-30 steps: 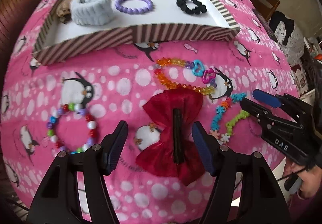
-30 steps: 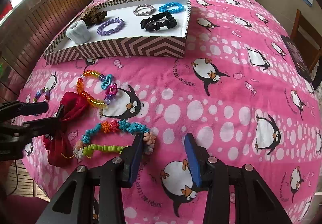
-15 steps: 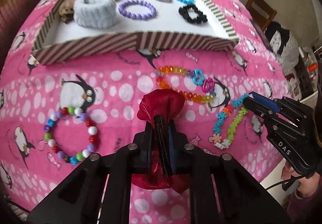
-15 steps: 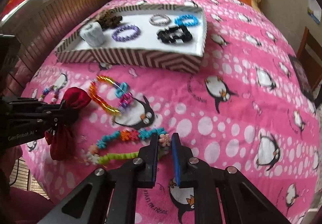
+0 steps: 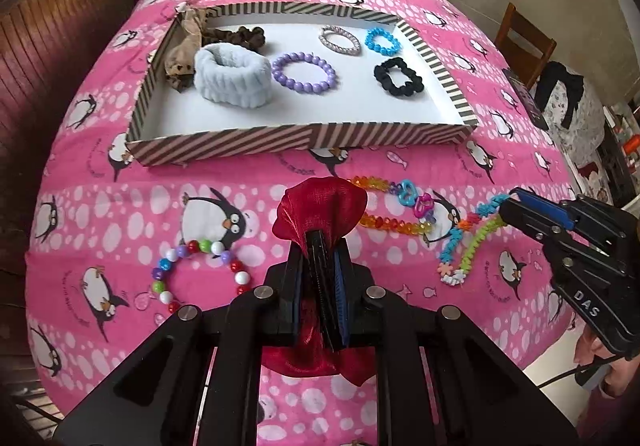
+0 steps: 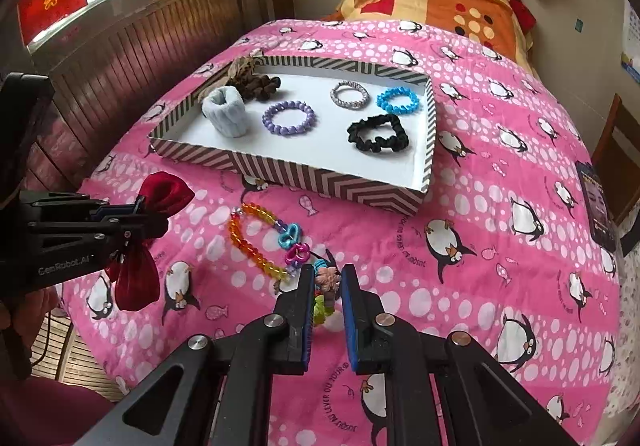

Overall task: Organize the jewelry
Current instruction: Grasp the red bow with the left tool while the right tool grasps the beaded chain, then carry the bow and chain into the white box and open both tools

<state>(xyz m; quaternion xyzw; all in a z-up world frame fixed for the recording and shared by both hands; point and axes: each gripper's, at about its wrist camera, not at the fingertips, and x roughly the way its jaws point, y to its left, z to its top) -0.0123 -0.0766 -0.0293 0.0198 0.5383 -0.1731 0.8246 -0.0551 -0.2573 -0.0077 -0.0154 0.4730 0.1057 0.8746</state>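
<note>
My left gripper (image 5: 320, 246) is shut on a red bow hair clip (image 5: 320, 205) and holds it above the pink penguin bedspread; it also shows in the right wrist view (image 6: 160, 193). My right gripper (image 6: 326, 280) is shut on a multicolour flower-bead bracelet (image 6: 326, 278), which hangs from it in the left wrist view (image 5: 468, 242). A striped tray (image 5: 300, 135) behind holds several hair ties and bracelets. An orange-yellow bead bracelet (image 5: 394, 201) and a round multicolour bead bracelet (image 5: 200, 270) lie on the bedspread.
In the tray are a pale blue scrunchie (image 5: 232, 75), a purple bead bracelet (image 5: 304, 71) and a black scrunchie (image 5: 398, 75). A wooden wall panel (image 6: 132, 45) runs along the bed's left side. A chair (image 5: 524, 35) stands at the right.
Both grippers have lifted with their items: the bow has risen off the bedspread and the flower-bead bracelet is now pulled up at one end. The view of the tray has widened.
</note>
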